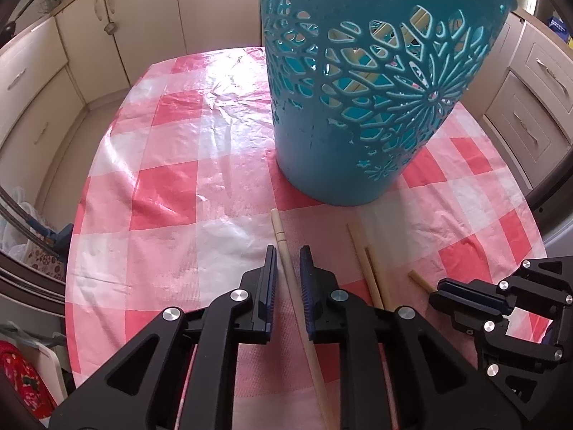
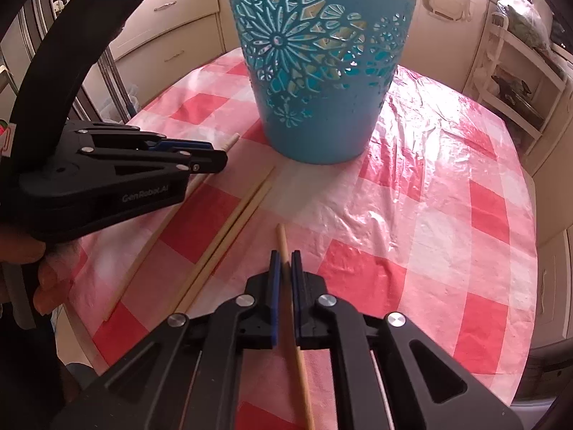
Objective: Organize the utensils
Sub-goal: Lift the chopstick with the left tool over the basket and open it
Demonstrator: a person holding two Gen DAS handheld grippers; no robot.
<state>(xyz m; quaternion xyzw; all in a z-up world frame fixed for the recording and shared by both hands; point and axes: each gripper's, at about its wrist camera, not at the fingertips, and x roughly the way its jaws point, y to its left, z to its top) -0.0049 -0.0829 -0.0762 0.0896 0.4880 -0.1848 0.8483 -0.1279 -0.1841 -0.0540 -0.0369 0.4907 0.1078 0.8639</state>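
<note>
Both sets of jaws are nearly shut, and each has one chopstick between its pads. On the right gripper [image 2: 285,276] the blue pads press a chopstick [image 2: 292,322] from both sides, so it looks held. Its long way runs the same way the jaws point, with one tip sticking out toward the far side and the rest running back under the gripper. On the left gripper [image 1: 288,272] the jaws are narrow around another chopstick [image 1: 286,247]. The right pad touches it, but a thin gap shows by the left pad, so I cannot tell if the grip is firm. This stick also runs near to far, leaning a little. Between the two grippers, two more chopsticks [image 2: 229,229] lie side by side on the desk [image 2: 429,215], which has a pink and white checked cloth. Just past all the stick tips, on the far side, stands a tall teal basket [image 1: 358,107] with flower-shaped holes, and some sticks show inside it already. The basket is straight ahead of both grippers, a bit closer to the left one's front. To go in, I think each stick must be lifted up high, tipped tip-down, and dropped over the rim.
</note>
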